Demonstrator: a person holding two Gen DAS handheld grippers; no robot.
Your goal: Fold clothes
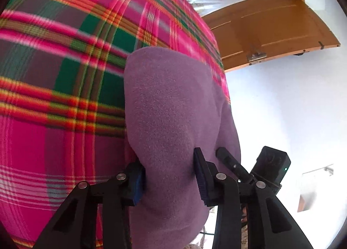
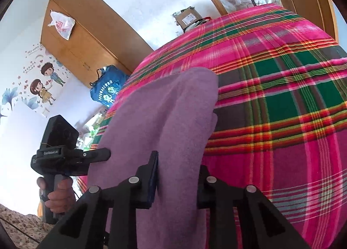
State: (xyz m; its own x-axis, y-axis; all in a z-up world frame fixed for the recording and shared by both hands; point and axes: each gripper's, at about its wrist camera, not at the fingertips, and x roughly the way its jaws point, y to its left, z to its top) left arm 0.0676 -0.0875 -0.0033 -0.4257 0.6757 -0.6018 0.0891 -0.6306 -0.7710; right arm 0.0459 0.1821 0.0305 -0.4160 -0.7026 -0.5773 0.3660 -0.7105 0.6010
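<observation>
Purple garment [image 1: 169,108] is pinched by left gripper [image 1: 171,175] and right gripper [image 2: 177,175], above plaid blanket [image 2: 282,97].

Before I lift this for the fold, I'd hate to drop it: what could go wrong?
1. Both grippers, left and right, pinch only the near edge of the purple garment, so it could slip out.
2. The far end drapes loose over the plaid blanket and may drag or bunch.

Purple garment [image 1: 169,105] fills both tools' gaps; plaid blanket [image 1: 65,75] beyond.
</observation>
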